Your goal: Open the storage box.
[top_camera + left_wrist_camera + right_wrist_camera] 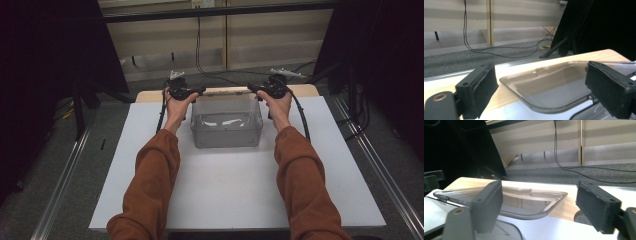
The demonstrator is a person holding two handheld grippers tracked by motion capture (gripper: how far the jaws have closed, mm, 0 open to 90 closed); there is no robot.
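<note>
A clear plastic box point(226, 122) stands at the back middle of the white table point(225, 190). Just behind it, a clear lid point(227, 91) runs along the wooden far edge. My left gripper point(202, 91) is at the lid's left end and my right gripper point(251, 88) at its right end. In the left gripper view the gripper point(544, 90) is open, its jaws wide apart, with the lid's point(549, 85) rounded corner between them, untouched. The right gripper point(541, 207) is open too, with the lid's point(524, 202) other end between its pads.
The table's wooden strip point(150, 95) marks its far edge, with grey carpet and black cables point(200, 65) beyond. Black curtains hang at both sides. Metal rails point(65, 175) run along the floor beside the table. The table's near half is bare white.
</note>
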